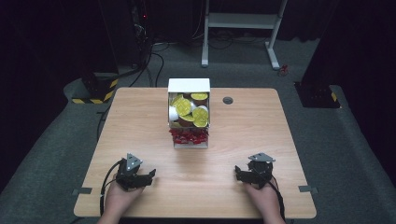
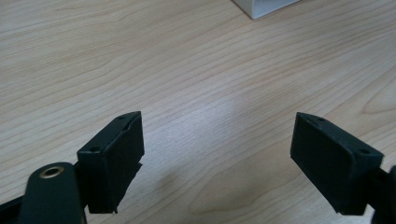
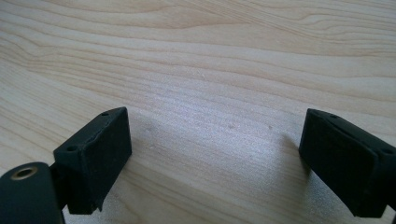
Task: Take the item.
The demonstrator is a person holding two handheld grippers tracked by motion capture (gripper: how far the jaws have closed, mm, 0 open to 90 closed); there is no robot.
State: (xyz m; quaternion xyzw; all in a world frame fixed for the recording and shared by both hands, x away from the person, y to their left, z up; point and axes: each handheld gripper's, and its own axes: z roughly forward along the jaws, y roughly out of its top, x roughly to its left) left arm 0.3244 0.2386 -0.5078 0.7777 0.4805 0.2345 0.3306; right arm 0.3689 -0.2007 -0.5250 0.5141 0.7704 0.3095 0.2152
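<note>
A white box (image 1: 188,86) stands at the middle back of the wooden table (image 1: 140,121). It holds several yellow-lidded cups (image 1: 184,106) in its far part and red wrapped pieces (image 1: 188,136) in its near part. My left gripper (image 1: 148,176) rests near the front left edge, held by a hand, open with nothing between its jaws. Its open jaws hover over bare wood in the left gripper view (image 2: 217,140), where a white box corner (image 2: 261,6) peeks in at the top. My right gripper (image 1: 239,172) sits near the front right edge, open and empty (image 3: 215,144).
A small dark round grommet (image 1: 228,100) is set in the table right of the box. Beyond the table stand a white desk frame (image 1: 243,28) and black stands with yellow-black striped bases (image 1: 95,91). Cables (image 1: 103,186) trail from the grippers.
</note>
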